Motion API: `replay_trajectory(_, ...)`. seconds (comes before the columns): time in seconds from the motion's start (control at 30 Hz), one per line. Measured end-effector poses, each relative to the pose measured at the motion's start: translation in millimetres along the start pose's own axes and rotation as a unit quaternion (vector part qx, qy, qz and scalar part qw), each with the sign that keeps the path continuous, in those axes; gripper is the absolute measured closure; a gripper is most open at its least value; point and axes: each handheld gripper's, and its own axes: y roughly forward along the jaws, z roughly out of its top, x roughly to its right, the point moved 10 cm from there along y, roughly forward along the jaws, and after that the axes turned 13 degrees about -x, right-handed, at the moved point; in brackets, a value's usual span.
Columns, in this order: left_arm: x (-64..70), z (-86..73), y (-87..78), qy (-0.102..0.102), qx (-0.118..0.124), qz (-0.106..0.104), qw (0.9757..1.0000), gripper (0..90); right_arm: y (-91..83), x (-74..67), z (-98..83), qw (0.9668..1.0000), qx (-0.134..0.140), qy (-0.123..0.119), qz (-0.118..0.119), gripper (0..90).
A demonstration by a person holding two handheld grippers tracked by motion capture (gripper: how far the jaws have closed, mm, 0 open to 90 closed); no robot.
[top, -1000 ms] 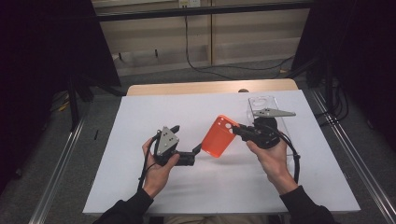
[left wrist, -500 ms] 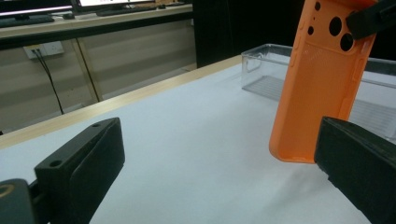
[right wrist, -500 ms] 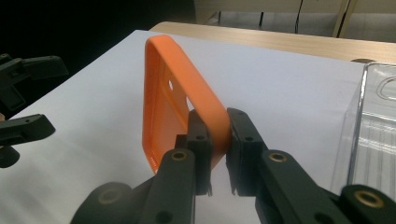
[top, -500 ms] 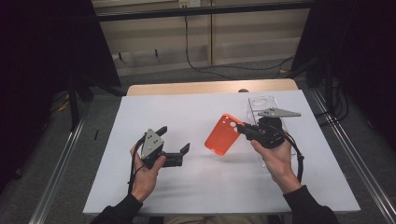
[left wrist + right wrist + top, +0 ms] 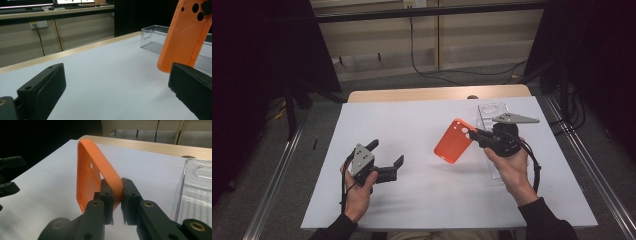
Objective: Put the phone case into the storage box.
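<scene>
An orange phone case [image 5: 453, 141] hangs tilted above the white table, held by its upper corner. My right gripper [image 5: 474, 134] is shut on that corner; in the right gripper view the jaws clamp the case's rim [image 5: 115, 185]. My left gripper [image 5: 386, 155] rests lower left on the table, open, nothing between its jaws. In the left gripper view the orange case [image 5: 185, 35] hangs at the far right, beyond the wide-apart jaws.
A clear plastic tray [image 5: 492, 114] lies on the table's right side, partly under my right hand; it is also seen in the clear tray [image 5: 155, 37] and clear tray [image 5: 197, 192]. The white mat [image 5: 422, 200] covers a wooden table [image 5: 412, 94]. Metal rails run along both sides.
My left gripper let go of the case's lower end and drew back to the left and toward the person, now open. The right gripper keeps the case and has barely moved.
</scene>
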Motion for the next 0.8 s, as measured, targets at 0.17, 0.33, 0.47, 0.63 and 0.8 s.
replay_trajectory(0.17,-5.2,-4.9,-9.1,0.012,-0.003,0.011,0.9999,1.5,-2.3,5.7,1.7,1.0,0.003,-0.002,-0.008,80.7)
replay_trajectory(0.33,-14.8,-9.2,-19.0,-0.004,0.003,0.022,0.9998,1.4,-6.9,10.2,6.1,0.9999,0.01,-0.004,-0.012,80.8)
replay_trajectory(0.47,-22.9,-14.5,-26.4,-0.015,0.0,0.03,0.9994,1.2,-10.9,12.7,10.6,0.9997,0.015,-0.007,-0.018,80.8)
replay_trajectory(0.63,-26.3,-17.6,-35.1,-0.007,-0.002,0.047,0.9989,1.3,-16.3,16.3,16.9,0.9993,0.023,-0.013,-0.025,80.7)
replay_trajectory(0.8,-30.0,-25.0,-39.4,-0.01,-0.001,0.046,0.9989,1.5,-20.5,22.1,22.8,0.999,0.024,-0.016,-0.033,80.7)
